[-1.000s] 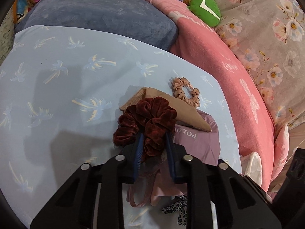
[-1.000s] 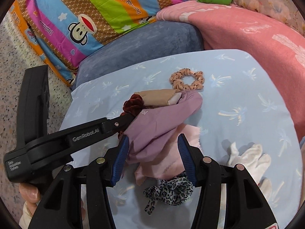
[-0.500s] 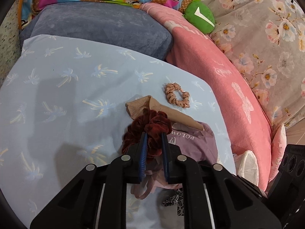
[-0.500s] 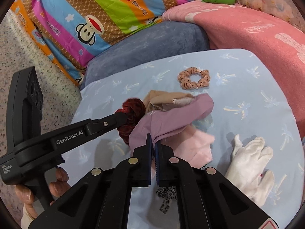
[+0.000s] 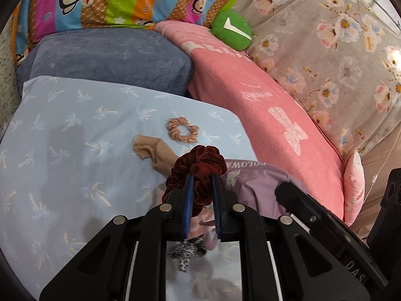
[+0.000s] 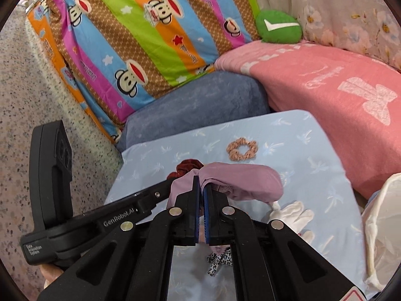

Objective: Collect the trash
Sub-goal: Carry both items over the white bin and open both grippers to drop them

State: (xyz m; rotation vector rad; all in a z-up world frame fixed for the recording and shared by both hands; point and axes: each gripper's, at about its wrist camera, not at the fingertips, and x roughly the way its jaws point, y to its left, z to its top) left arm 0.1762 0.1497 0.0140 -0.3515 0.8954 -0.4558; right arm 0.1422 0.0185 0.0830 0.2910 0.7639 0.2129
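Blue sheet [image 5: 62, 150] – left hand-held gripper [image 5: 201, 175] pinches maroon scrunchie [image 5: 200, 161]

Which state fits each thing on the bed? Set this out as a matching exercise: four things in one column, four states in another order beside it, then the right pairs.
Things
1. dark red scrunchie
2. lilac garment
3. peach scrunchie
4. leopard-print scrunchie

States
A. lies free on the blue sheet, beyond both tongs
B. clamped in the right tongs
C. lies on the sheet below the tongs, ungripped
D. clamped in the left tongs

Pairs: 1-D, 2-B, 3-A, 4-C
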